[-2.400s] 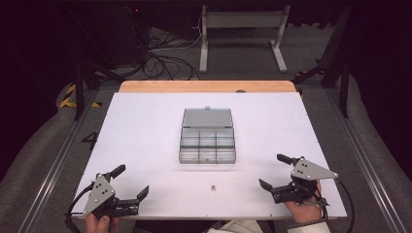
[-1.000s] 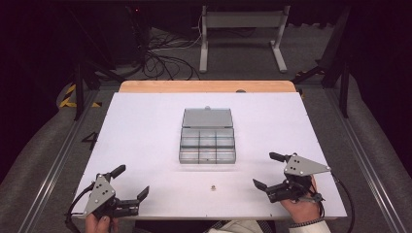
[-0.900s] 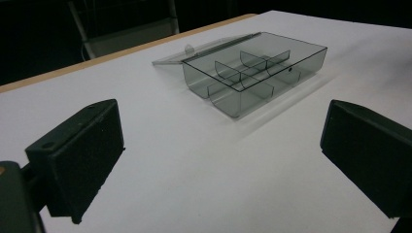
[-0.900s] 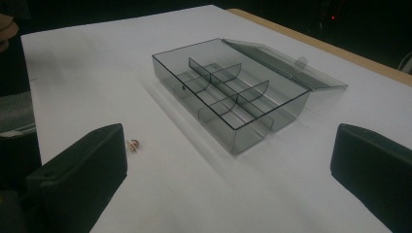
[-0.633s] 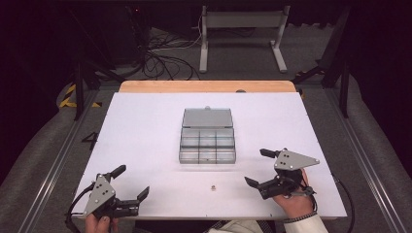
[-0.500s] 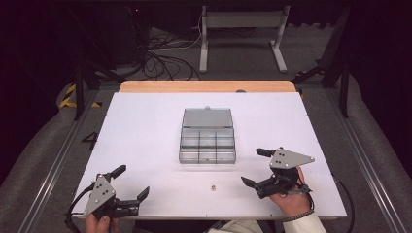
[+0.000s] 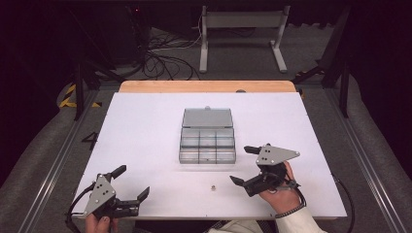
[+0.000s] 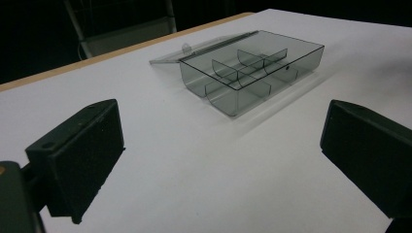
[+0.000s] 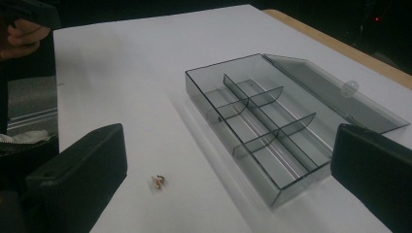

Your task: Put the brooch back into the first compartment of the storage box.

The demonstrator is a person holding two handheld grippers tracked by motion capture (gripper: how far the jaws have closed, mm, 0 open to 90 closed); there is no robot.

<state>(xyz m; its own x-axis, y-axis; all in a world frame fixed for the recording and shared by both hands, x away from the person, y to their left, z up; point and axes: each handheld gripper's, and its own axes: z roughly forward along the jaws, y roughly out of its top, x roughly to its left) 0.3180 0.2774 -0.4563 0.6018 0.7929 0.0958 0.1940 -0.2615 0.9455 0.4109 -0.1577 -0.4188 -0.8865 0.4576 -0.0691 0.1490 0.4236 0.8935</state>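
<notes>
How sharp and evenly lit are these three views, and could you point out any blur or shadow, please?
High view: white table bright, surroundings dark, small part tiny and indistinct. Left gripper view: own jaws soft and out of focus, clear box fairly sharp, casting a faint shadow. Right gripper view: slightly grainy, small part blurred, box dividers legible.

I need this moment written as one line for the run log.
right gripper: open, near small part | left gripper: open, at table front edge | compartment box: lid open, looks empty
</notes>
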